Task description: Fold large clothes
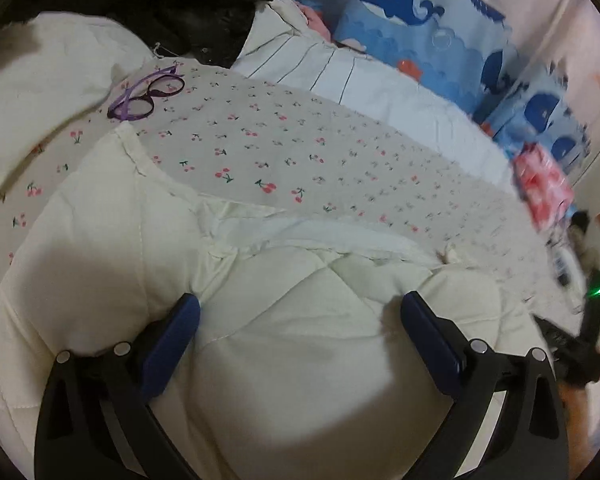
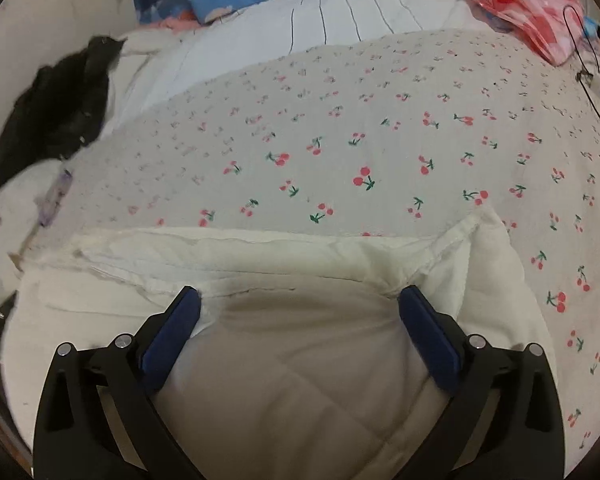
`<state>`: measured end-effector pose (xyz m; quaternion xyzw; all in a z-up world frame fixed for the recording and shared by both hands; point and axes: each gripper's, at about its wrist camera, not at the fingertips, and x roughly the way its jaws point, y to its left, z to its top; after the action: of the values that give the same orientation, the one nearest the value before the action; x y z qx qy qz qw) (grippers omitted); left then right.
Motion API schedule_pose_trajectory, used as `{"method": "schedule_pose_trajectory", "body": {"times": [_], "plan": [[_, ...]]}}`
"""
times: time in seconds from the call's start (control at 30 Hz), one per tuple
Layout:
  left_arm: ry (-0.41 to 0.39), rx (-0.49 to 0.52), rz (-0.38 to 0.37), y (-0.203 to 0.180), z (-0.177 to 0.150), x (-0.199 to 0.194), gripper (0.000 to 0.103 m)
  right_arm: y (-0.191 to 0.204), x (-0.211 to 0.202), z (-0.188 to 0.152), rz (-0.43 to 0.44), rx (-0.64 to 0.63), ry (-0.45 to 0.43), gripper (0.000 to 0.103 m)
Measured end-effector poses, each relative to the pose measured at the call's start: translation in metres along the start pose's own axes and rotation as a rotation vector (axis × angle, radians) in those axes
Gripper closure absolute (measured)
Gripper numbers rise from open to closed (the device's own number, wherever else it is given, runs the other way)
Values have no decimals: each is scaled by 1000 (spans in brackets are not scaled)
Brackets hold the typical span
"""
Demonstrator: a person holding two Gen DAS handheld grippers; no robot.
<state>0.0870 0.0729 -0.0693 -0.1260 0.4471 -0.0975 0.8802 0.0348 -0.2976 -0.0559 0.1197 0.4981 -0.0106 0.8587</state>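
Your bed (image 2: 380,128) wears a thin cherry-print sheet; on its near edge lies the cream quilted garment (image 1: 300,360), puffy with stitched diamonds. Your left gripper (image 1: 300,312) and right gripper (image 2: 299,306) both gape wide, blue pads resting against its folded hem, gripping nothing.

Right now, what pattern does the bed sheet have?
The bed sheet is pale with small red cherries on green stems, clearest in the right wrist view.
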Motion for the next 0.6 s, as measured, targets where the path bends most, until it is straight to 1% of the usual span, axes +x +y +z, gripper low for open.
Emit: {"method": "schedule_pose_trajectory", "body": {"times": [0.07, 0.13, 0.17, 0.2, 0.23, 0.27, 0.3, 0.33, 0.37, 0.4, 0.43, 0.47, 0.5, 0.6], "plan": [[12, 3, 3, 2, 0, -1, 7, 1, -2, -1, -3, -13, 19, 7], [45, 8, 8, 7, 1, -10, 7, 5, -12, 2, -21, -16, 54, 8], [43, 3, 7, 10, 1, -20, 7, 5, -23, 2, -12, 4, 36, 8], [-6, -7, 0, 10, 2, -42, 7, 6, -41, 0, 33, 27, -11, 8], [-56, 2, 9, 11, 0, -58, 7, 8, -49, -1, 57, 23, -33, 8], [-86, 21, 23, 12, -3, -67, 7, 12, -58, -8, 64, -15, -64, 7], [-123, 54, 49, 13, -9, -76, 7, 13, -57, -16, 32, -64, -85, 7], [-139, 76, 69, 18, -18, -74, 7, 9, -45, -26, -10, -98, -71, 7], [-122, 66, 64, 24, -25, -65, 7, -1, -33, -35, 30, -74, -67, 7], [-96, 42, 38, 30, -31, -54, 7, -4, -34, -35, 54, -52, -91, 7], [-100, 37, 46, 33, -34, -47, 7, -3, -34, -35, 44, -53, -93, 7], [-104, 47, 69, 30, -33, -45, 7, 3, -32, -34, 13, -71, -81, 7], [-100, 64, 99, 25, -33, -43, 7, 5, -31, -33, 1, -81, -73, 7], [-99, 101, 144, 18, -35, -47, 7, 7, -44, -32, 28, -87, -19, 7]]}}
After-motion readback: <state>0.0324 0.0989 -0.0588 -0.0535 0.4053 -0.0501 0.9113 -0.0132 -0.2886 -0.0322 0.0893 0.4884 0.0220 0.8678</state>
